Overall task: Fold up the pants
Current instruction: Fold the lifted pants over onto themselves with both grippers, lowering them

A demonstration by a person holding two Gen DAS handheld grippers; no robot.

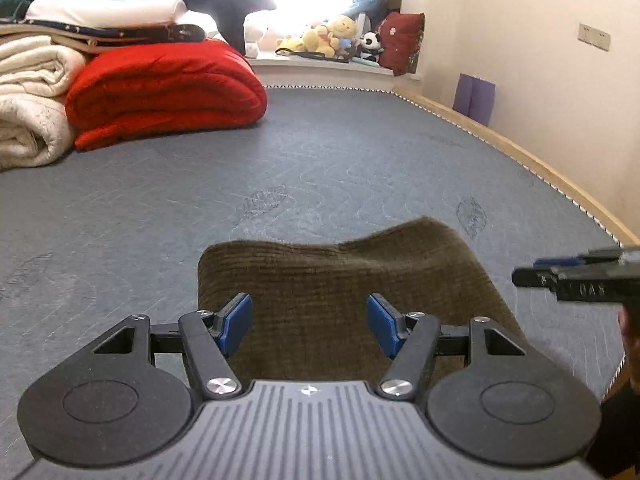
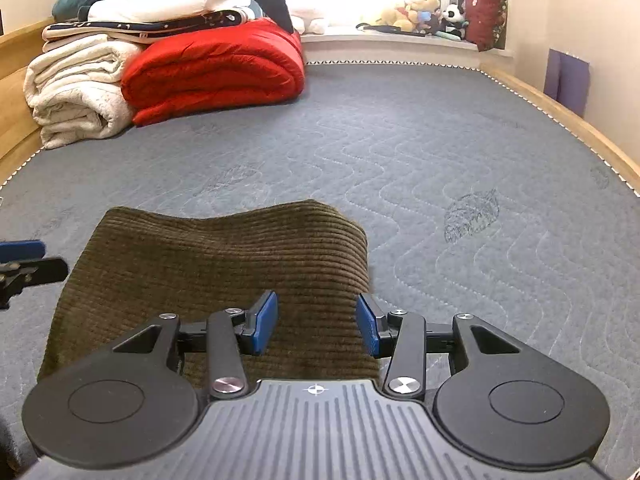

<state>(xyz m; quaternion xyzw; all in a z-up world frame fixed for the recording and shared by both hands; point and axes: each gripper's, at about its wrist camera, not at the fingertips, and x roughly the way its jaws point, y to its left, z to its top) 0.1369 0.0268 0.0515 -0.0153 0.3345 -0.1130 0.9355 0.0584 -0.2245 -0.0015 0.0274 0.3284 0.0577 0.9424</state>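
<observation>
The pants (image 1: 352, 304), brown corduroy, lie on the mattress (image 1: 320, 168) in the lower centre of both views, already doubled into a compact rectangle w/ a rounded fold edge at the far end. That far edge humps up a bit rather than lying flat.

Left gripper (image 1: 310, 326): jaws spread wide, nothing between the blue pads, poised over the near-left part of the cloth. Right gripper (image 2: 316, 326): also wide, empty, over the near-right part, its right pad about level w/ the cloth's right edge. Whether either pad touches the fabric can't be told. Each gripper shows at the side edge of the other's view, so they sit close together.

Handling, as a judgement: corduroy looks thick, soft and fairly grippy, so it shouldn't slide out of the pads, but stacked layers are bulky and springy and will want to puff open. Probably light enough for one gripper per corner. Best hold looks like the two near corners or side edges, pinching all layers together; grabbing only the top layer would likely peel the fold apart. Mid-panel pinches would bunch it.

Upper left of the frame: red quilt (image 2: 216, 68) and folded white blankets (image 2: 76, 92), well apart from the pants.
</observation>
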